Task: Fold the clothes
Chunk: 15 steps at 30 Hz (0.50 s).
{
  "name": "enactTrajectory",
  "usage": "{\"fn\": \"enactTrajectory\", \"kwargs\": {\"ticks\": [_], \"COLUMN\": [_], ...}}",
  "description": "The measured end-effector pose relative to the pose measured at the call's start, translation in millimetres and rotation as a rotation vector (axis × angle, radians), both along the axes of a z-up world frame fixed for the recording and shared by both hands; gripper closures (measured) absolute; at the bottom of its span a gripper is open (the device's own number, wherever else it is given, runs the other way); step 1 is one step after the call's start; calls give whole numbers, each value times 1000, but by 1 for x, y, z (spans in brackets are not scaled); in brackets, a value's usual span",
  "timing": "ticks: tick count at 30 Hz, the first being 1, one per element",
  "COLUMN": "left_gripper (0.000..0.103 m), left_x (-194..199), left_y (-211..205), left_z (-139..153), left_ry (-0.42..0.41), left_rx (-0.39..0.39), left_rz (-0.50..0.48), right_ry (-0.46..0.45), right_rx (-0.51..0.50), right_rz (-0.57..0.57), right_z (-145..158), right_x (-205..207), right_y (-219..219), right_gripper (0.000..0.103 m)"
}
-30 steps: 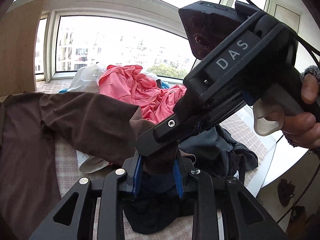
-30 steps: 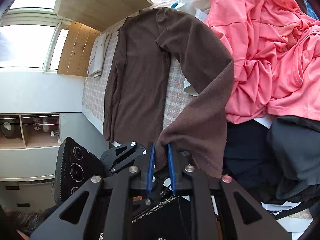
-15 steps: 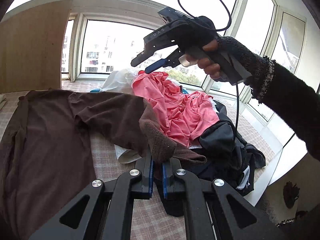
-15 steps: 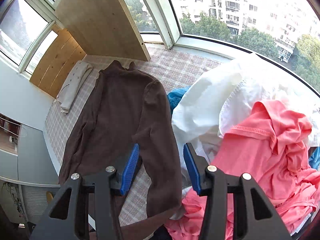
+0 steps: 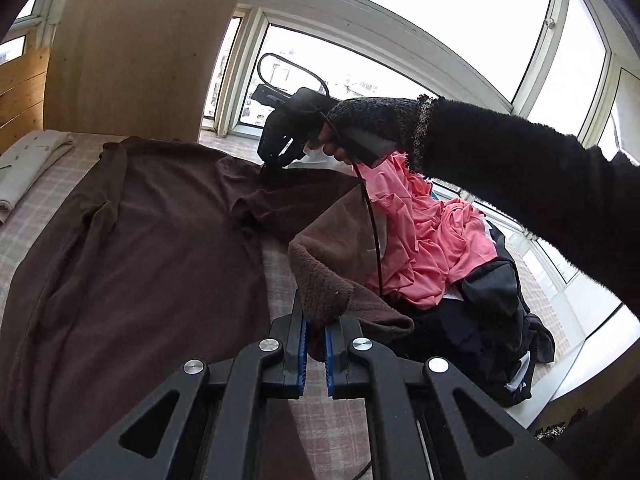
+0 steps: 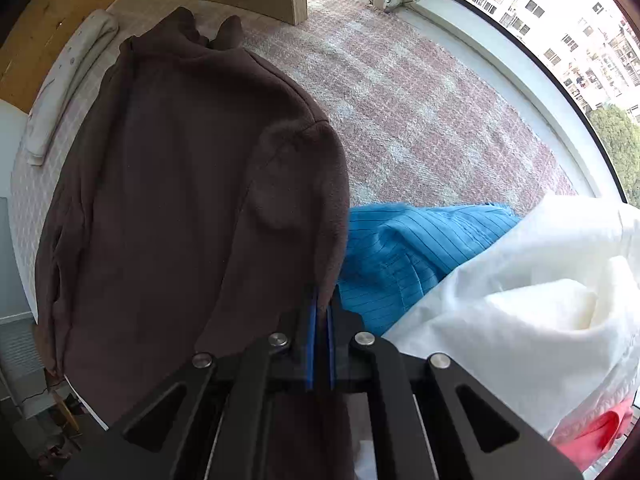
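Observation:
A brown sweater lies flat on the checked cover, collar at the far end. Its right sleeve bends back toward me, and my left gripper is shut on the fuzzy cuff, holding it just above the cover. My right gripper, held by a hand in a dark sleeve, points down onto the sleeve's upper part near the shoulder. In the right wrist view the right gripper is shut on the outer edge of the brown sweater, with fabric pinched between the blue pads.
A pile of pink and dark clothes lies to the right. A blue striped garment and a white one sit beside the sleeve. A folded beige cloth lies far left by the wooden panel.
My right gripper let go of the cuff, opened, crossed over to the sweater's shoulder end and shut on the sleeve there. My left gripper kept the cuff and shifted sideways.

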<state>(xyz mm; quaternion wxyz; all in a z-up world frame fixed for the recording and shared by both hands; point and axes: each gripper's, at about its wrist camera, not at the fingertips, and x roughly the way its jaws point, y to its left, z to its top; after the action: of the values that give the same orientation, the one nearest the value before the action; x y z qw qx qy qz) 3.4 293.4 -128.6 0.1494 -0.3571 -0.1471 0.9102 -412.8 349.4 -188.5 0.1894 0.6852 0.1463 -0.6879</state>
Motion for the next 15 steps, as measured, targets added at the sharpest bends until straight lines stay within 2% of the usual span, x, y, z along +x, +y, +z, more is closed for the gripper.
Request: {"fn": "enactTrajectory", "kwargs": {"ticks": [3,5,7,8,9,11,13,15], "left_gripper": [97,98,98,97,97,97,95,92], "left_x": [11,25,40,48,55,64,71,77], "left_y": [-18,-38,-58,-68,-78,-96,-111,-122], "left_z": [-10,-25,-42,-51,-59,-82,-98,-97], "left_ry": [-21,-58,-107,-132,-156,-243,-311,-319], "left_rx": [39,56,72,80,88,83,64,21], "left_rz": [21,78,146,180,214,265,298,308], "right_ry": [10,24,48,53,51,77,105,138], "right_rx": [36,71,55,27,34,71,-18,-102], "right_rz": [-16,1,38,69,92,144,154,157], "right_z": [18,27,29,27,22,19,36,54], "right_x": [-11,-16,-19,-19,-17,-7,7,21], "right_y": [-14,-34,-65,-84,-99,-121,-110,-98], "right_gripper": [99,99,98,90,75,73,73,69]}}
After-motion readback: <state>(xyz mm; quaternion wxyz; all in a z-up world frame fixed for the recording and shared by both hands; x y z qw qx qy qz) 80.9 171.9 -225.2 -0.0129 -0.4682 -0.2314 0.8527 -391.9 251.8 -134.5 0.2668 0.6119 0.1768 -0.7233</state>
